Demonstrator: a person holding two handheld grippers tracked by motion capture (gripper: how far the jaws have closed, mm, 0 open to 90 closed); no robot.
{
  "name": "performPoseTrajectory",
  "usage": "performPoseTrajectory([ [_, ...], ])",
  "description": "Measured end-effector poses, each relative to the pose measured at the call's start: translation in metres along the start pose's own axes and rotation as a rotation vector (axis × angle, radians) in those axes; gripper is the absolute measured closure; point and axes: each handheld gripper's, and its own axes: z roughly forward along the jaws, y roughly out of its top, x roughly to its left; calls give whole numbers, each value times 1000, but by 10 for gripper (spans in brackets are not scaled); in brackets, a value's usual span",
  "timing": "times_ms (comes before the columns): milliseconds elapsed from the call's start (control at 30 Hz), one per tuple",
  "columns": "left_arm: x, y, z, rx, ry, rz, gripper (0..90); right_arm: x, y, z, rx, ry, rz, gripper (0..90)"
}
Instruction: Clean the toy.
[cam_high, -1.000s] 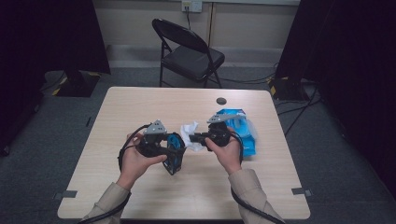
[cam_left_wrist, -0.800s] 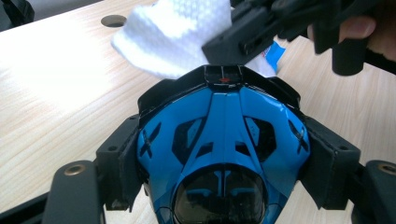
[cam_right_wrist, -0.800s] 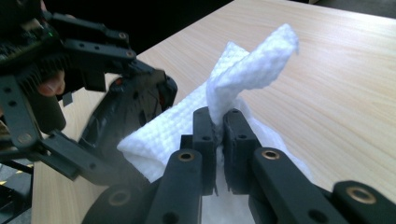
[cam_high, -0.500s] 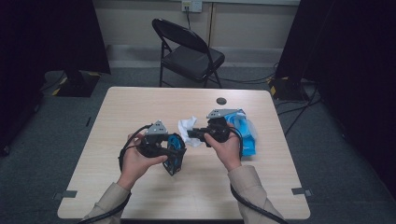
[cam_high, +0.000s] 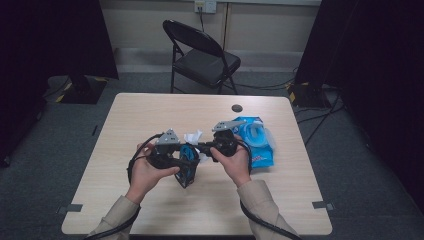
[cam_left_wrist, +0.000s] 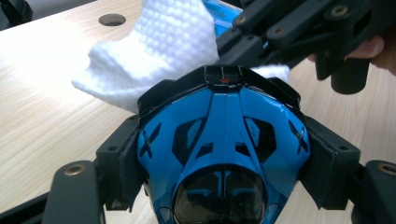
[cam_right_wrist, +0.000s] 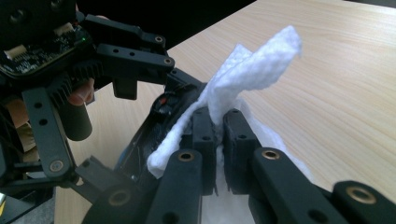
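Observation:
My left gripper (cam_high: 186, 161) is shut on a glossy blue and black helmet-shaped toy (cam_high: 188, 165), held just above the table. In the left gripper view the toy (cam_left_wrist: 224, 144) sits clamped between both jaws. My right gripper (cam_high: 202, 148) is shut on a white textured wipe (cam_high: 192, 137) and presses it against the toy's far top edge. In the right gripper view the wipe (cam_right_wrist: 247, 70) sticks up from between the shut jaws of the right gripper (cam_right_wrist: 218, 135), with the toy's dark edge (cam_right_wrist: 159, 123) right behind it. The wipe (cam_left_wrist: 159, 51) bulges over the toy's top.
A blue pack of wipes (cam_high: 256, 142) lies on the wooden table (cam_high: 150, 115) just right of my right hand. A round cable hole (cam_high: 237, 108) is near the far edge. A black folding chair (cam_high: 200, 55) stands beyond the table.
My right gripper has shifted a little to the left with the wipe, closing in on the toy. The left gripper and toy have hardly moved.

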Motion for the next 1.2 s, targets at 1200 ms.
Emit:
performPoseTrajectory([
  [1200,-2,5,-5,-41,-8,-6,257,-2,-44,27,77,12,29,853],
])
